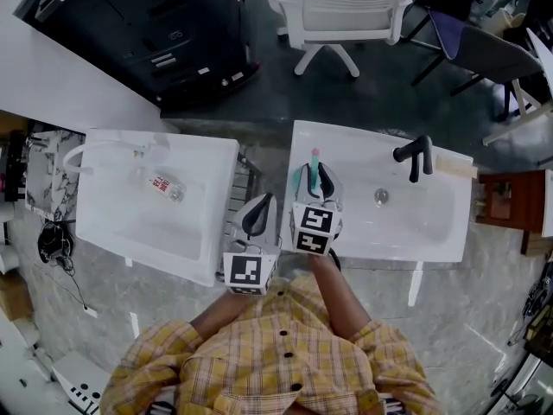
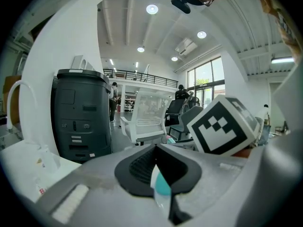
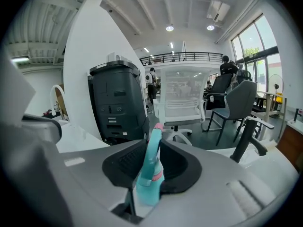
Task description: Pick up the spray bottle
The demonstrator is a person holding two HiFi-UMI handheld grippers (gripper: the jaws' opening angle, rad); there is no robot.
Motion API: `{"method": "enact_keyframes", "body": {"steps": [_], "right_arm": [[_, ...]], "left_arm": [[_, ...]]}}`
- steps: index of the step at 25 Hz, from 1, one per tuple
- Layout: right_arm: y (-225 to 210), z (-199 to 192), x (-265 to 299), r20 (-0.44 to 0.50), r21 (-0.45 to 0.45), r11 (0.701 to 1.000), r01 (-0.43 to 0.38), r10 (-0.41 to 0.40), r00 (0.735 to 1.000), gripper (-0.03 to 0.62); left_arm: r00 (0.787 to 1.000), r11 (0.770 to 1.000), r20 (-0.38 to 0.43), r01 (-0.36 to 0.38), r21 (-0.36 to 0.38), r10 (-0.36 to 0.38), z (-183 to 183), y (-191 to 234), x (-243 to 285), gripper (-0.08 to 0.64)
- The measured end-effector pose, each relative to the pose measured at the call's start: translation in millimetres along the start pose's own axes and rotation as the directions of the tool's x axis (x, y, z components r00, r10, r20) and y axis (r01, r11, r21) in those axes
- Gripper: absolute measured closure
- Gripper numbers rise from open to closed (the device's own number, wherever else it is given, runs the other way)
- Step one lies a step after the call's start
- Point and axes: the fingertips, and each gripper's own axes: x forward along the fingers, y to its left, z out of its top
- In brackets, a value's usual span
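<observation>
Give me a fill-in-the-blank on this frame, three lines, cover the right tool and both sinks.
The right tool has a teal ___ between its jaws.
The tap on the right-hand sink is ___.
A small clear bottle lies in the sink with the ___ tap.
Missing: spray bottle; black; white.

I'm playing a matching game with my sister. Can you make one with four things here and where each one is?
Things:
1. spray bottle
2. black faucet
3. white office chair
4. small clear bottle

Places:
A. lying in the left sink
B. on the floor beyond the sinks
C. between the jaws of the right hand-held gripper
D. standing on the rim of the right sink

Pairs: 1-C, 2-D, 3-B, 4-A
</observation>
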Motion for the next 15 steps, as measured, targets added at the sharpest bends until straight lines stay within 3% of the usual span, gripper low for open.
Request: {"method": "enact_keyframes", "body": {"steps": [3, 15], "right_arm": [[-3.3, -0.9, 0.1, 0.0, 0.003, 1.0, 0.01, -0.01, 1.0, 0.532], [-4.5, 3.5, -5.4, 0.003, 0.015, 1.0, -0.013, 0.013, 1.0, 0.53]], "left_arm": [[1.0, 1.0, 0.002, 0.002, 0.001, -0.002, 0.2, 0.4, -0.9, 0.558], [1.0, 1.0, 0.014, 0.006, -0.003, -0.006, 5.4, -0.2, -9.5, 0.558]]}}
